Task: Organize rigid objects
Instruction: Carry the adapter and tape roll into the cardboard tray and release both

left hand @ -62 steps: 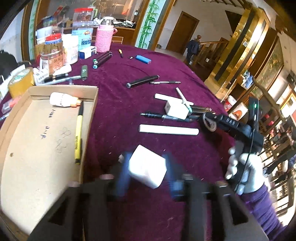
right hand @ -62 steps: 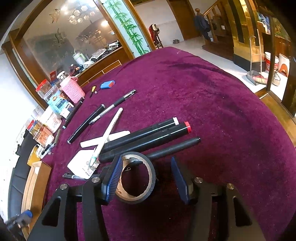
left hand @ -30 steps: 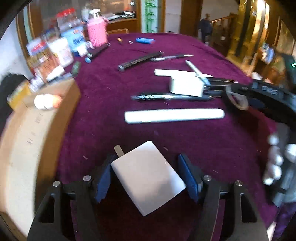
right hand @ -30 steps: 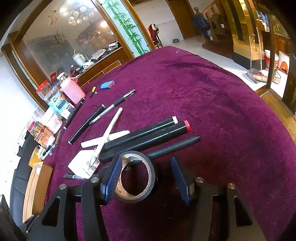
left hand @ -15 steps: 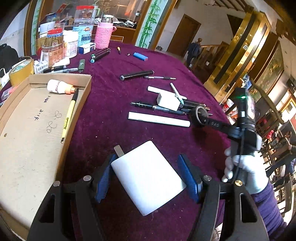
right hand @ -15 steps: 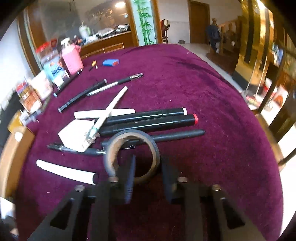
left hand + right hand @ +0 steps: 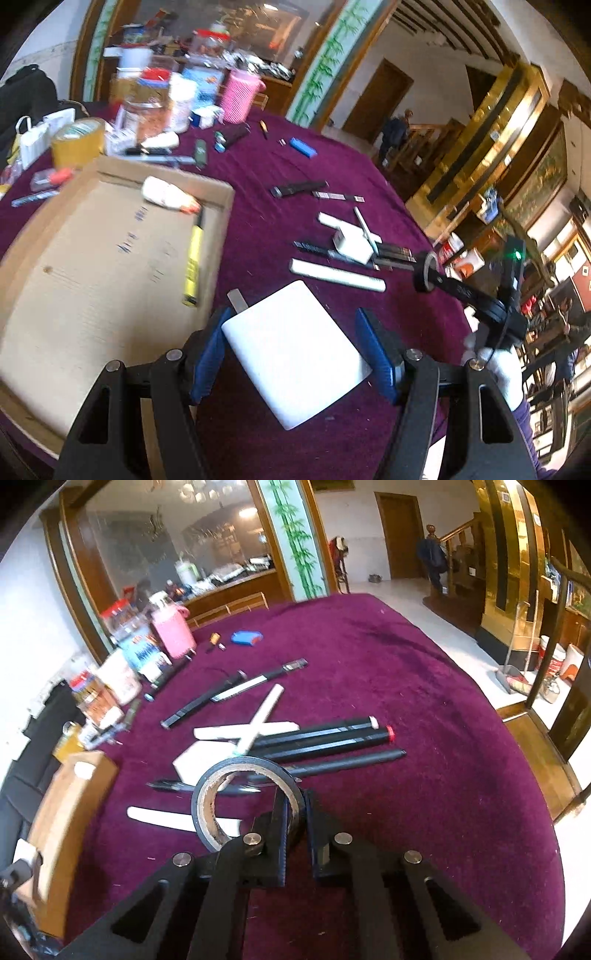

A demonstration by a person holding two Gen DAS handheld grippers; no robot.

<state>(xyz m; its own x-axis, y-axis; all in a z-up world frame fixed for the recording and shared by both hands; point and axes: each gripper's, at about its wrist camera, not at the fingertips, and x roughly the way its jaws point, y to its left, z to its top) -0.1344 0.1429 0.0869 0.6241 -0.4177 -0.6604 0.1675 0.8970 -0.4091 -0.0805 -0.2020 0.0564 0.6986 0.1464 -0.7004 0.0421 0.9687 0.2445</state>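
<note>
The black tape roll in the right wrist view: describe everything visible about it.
The black tape roll is a ring of glossy black tape wound on a brown cardboard core, partly used. It stands on edge, lifted, its open centre facing the camera's left. The right hand-held gripper is shut on its wall, one finger inside the ring and one outside. Behind it lie black markers on the purple tablecloth.

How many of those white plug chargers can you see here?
2. One white charger is held in the left gripper. The second charger lies on the purple cloth under a white pen. Others may hide in the far clutter.
</note>
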